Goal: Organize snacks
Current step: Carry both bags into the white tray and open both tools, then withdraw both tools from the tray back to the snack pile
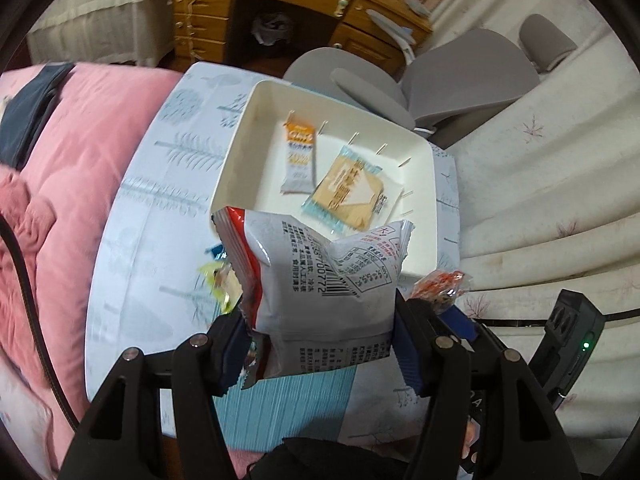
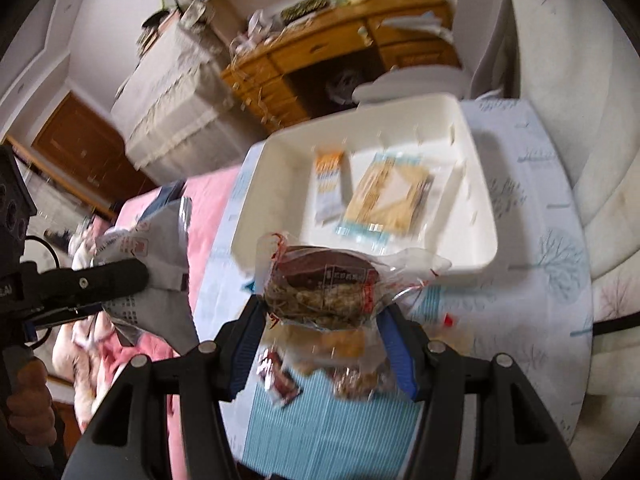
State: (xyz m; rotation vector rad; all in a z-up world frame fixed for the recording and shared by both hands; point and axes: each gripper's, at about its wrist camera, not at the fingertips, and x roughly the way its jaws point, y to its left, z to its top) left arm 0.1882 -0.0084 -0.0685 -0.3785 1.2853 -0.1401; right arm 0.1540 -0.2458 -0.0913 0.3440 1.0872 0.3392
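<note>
- Snacks are on their way: the left gripper (image 1: 320,344) is clenched on a puffy silver-and-red foil snack bag (image 1: 316,280), held above the table's pale tree-print cloth (image 1: 160,200), just short of the white rectangular plastic tray (image 1: 236,152).
- Right gripper (image 2: 320,344) grasps a clear-wrapped brown nutty snack pack (image 2: 324,292), also near the tray's front rim.
- Already lying in the tray: an orange-and-white bar wrapper (image 1: 298,160) and a tan cracker packet with blue edges (image 1: 348,192).
- Handling, I'd say: both packs look light and crinkly, the foil slippery and air-filled; pinch the sealed edge rather than the belly, or the contents get crushed.
- Left view alone shows a yellow-wrapped sweet (image 1: 218,280) on the cloth; right view alone shows a small dark red wrapper (image 2: 280,384) lying below the pack.
</note>
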